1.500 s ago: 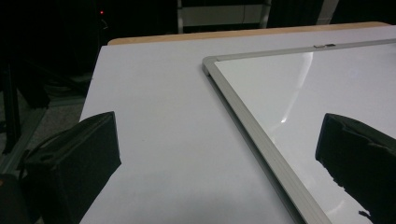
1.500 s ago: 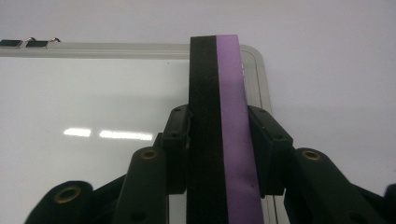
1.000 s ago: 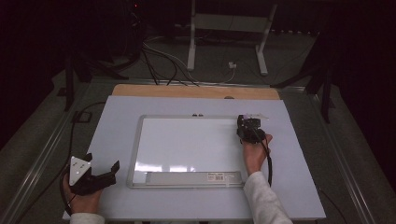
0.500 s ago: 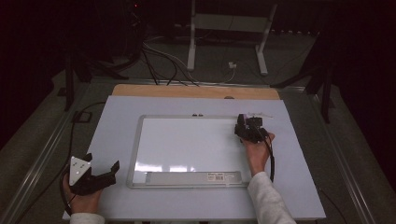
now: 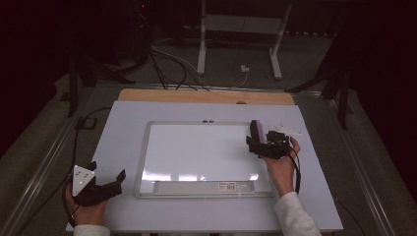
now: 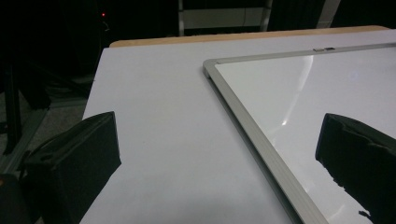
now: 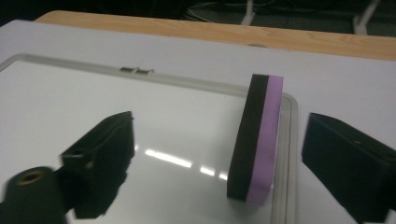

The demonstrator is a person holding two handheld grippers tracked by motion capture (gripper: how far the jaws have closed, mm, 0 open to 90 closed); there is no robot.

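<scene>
- Your right tongs (image 7: 219, 163) have just been opening; the eraser (image 7: 257, 140) stands free on the whiteboard (image 7: 70, 102), between them.
- Left tongs (image 6: 219, 158) wide, empty.
- Next: probably back away without tipping it.

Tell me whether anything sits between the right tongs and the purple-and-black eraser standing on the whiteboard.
Nothing visible does. The eraser stands on edge at the whiteboard rim, in the open gap of the right tongs, whose jaws have just been opening and do not press it.
</scene>
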